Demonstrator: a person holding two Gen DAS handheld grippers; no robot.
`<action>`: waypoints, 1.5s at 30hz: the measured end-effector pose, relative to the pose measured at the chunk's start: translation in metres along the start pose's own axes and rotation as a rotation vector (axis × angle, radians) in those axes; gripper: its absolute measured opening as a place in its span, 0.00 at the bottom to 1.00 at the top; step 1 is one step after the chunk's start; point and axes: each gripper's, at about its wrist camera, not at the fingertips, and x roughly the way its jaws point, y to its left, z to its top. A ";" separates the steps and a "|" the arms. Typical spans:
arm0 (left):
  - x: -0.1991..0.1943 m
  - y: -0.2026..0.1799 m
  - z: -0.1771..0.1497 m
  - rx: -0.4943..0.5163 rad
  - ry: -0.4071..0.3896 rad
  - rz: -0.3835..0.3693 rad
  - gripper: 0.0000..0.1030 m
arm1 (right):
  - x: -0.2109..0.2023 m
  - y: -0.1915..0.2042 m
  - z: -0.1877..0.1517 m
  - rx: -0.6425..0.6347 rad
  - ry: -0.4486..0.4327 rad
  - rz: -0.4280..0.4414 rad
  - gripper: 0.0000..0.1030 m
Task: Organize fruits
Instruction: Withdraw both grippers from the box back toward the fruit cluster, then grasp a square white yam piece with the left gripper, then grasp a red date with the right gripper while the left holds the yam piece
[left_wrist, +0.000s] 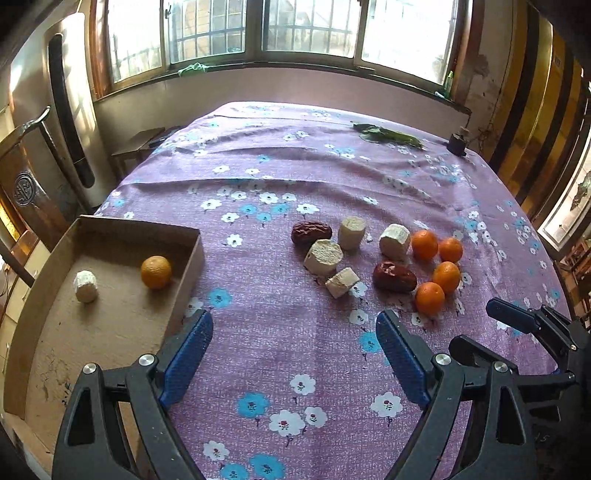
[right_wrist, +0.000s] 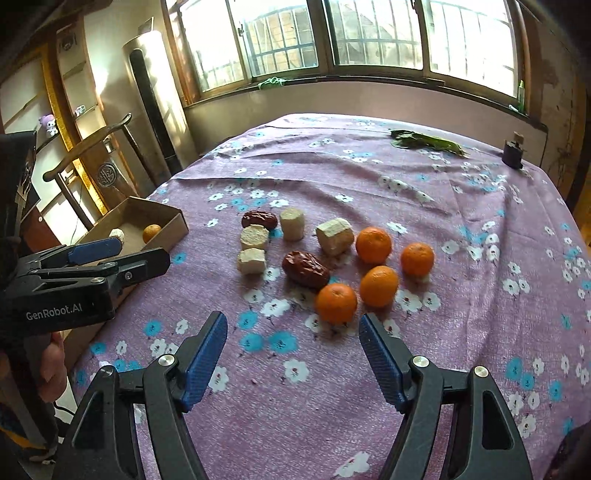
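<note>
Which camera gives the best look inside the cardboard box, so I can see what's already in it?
The left wrist view. The cardboard box sits close, its floor open to view, holding one orange and one pale chunk. In the right wrist view the box is small and far, partly hidden by the left gripper.

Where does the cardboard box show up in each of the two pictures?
Left wrist view: the box fills the lower left, holding an orange and a pale chunk.
Right wrist view: the box sits small at mid-left, partly behind the left gripper.
Shared landmark: the dark date at the far left of the fruit pile.
</note>
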 end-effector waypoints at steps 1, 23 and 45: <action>0.004 -0.004 0.000 0.009 0.005 -0.007 0.87 | 0.001 -0.005 -0.001 0.007 0.003 -0.002 0.76; 0.092 -0.021 0.019 -0.065 0.112 0.029 0.67 | 0.016 -0.046 -0.010 0.080 0.002 0.071 0.76; 0.045 -0.008 0.008 -0.065 0.054 0.000 0.21 | 0.043 -0.016 0.024 -0.055 0.022 0.082 0.72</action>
